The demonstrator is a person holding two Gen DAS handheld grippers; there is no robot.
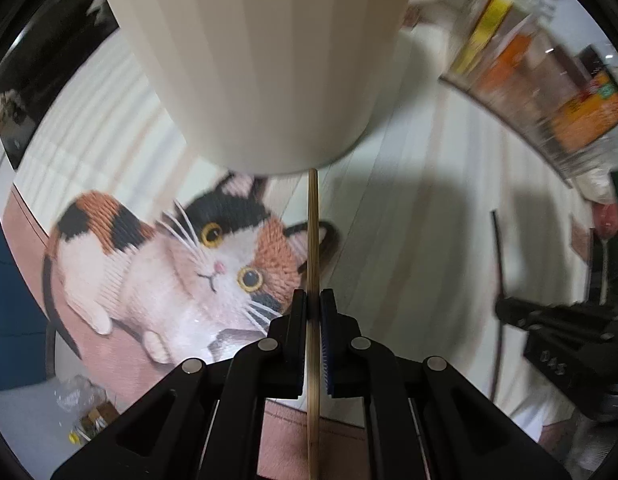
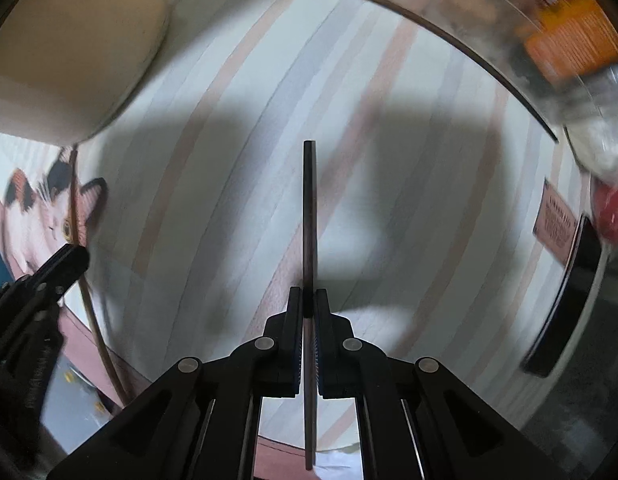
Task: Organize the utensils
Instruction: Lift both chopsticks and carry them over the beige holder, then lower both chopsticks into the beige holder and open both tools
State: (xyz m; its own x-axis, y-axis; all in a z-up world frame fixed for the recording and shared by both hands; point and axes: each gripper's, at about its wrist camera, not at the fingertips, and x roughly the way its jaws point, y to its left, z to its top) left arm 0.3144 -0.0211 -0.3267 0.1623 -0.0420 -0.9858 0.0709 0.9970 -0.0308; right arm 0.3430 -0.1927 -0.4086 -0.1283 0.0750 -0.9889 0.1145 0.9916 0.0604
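Observation:
My left gripper [image 1: 313, 300] is shut on a light wooden chopstick [image 1: 313, 224] whose tip reaches the bottom edge of a cream ribbed holder cup [image 1: 261, 60] just ahead. My right gripper [image 2: 308, 298] is shut on a dark chopstick [image 2: 309, 208] that points forward over the striped cloth. The cup also shows in the right wrist view [image 2: 73, 48] at upper left. The right gripper [image 1: 549, 316] with its dark chopstick [image 1: 499, 256] shows at the right of the left wrist view. The left gripper [image 2: 65, 260] shows at the left of the right wrist view.
A striped white tablecloth [image 2: 389, 140] covers the surface. A cat-picture mat [image 1: 169, 260] lies at the left. Packaged goods in a clear container [image 1: 549, 80] stand at the far right. A dark flat object [image 2: 569, 300] lies at the right edge.

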